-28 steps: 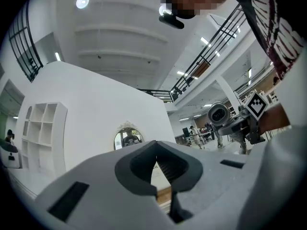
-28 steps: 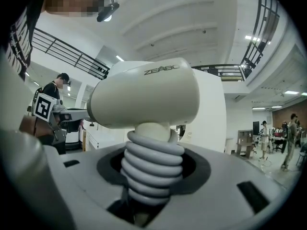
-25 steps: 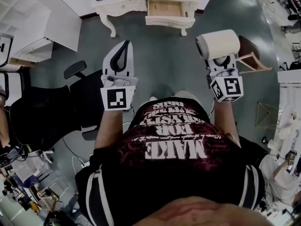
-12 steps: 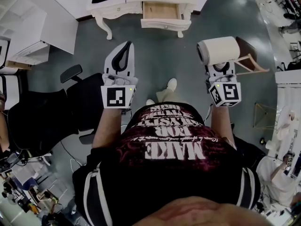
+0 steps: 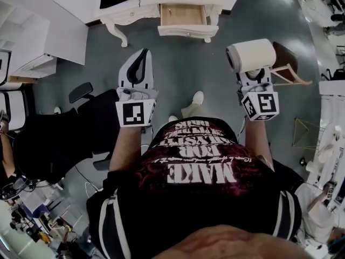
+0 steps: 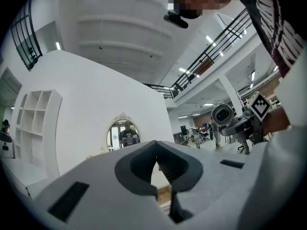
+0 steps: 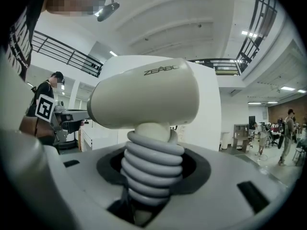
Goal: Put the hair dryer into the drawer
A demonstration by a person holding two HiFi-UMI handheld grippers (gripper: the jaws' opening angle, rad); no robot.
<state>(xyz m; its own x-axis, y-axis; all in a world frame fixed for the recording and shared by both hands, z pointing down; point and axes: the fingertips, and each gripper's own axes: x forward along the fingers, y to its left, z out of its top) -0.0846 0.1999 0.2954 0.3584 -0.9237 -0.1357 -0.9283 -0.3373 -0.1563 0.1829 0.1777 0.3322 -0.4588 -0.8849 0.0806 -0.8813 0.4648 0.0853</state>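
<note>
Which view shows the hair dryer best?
The right gripper view: the hair dryer fills the frame, its cord-wrapped handle between the fingers. The head view shows its barrel from above; the left gripper view shows it small, far right.

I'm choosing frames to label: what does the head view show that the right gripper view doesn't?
Only the head view: the open drawer ahead and a black office chair. Only the right gripper view: the grey cord coiled round the handle between the right hand-held gripper's jaws. Both: the hair dryer and the left hand-held gripper.
</note>
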